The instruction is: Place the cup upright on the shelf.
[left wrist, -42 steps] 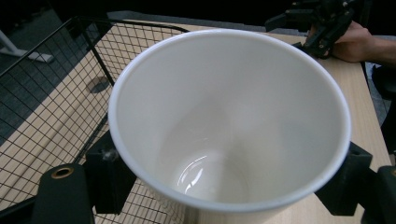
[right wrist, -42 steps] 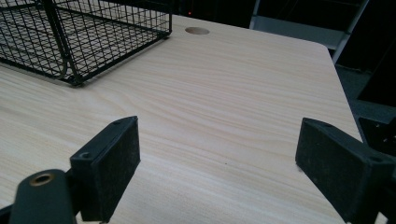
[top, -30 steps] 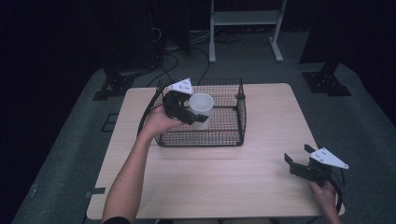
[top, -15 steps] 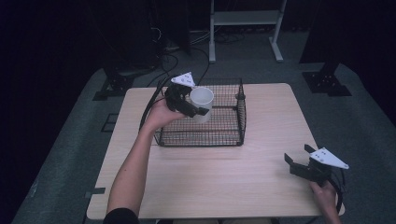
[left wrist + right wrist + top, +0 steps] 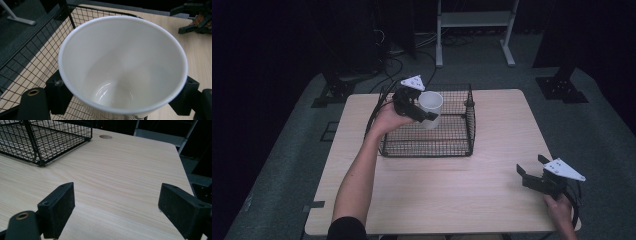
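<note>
Since the earlier frames the left gripper [image 5: 428, 114] has carried the cup [image 5: 431, 109] a little farther and higher over the basket [image 5: 462, 146], from the near left part toward the far left corner; the right gripper [image 5: 532, 170] has not moved.

Left gripper: jaws closed on the cup, 1 pad on each side of the wall just below the rim, as the left gripper view shows [image 5: 122, 65]. The cup is upright or slightly tilted, mouth up, empty, held above the basket floor; whether its base touches the wire cannot be told.

Right gripper: jaws wide apart, holding nothing, resting low at the near right corner of the table [image 5: 492, 200], well apart from the basket. Its own view shows bare wood between the 2 pads [image 5: 117, 207] and the basket corner [image 5: 37, 147] far left.

Handling, as a judgement: the cup looks like glazed ceramic, so stiff, moderately heavy, smooth and likely slippery under the pads, and apt to chip if dropped on the wire. The present hold across the wall below the rim suits it; a grip on the rim edge alone would risk slipping.
</note>
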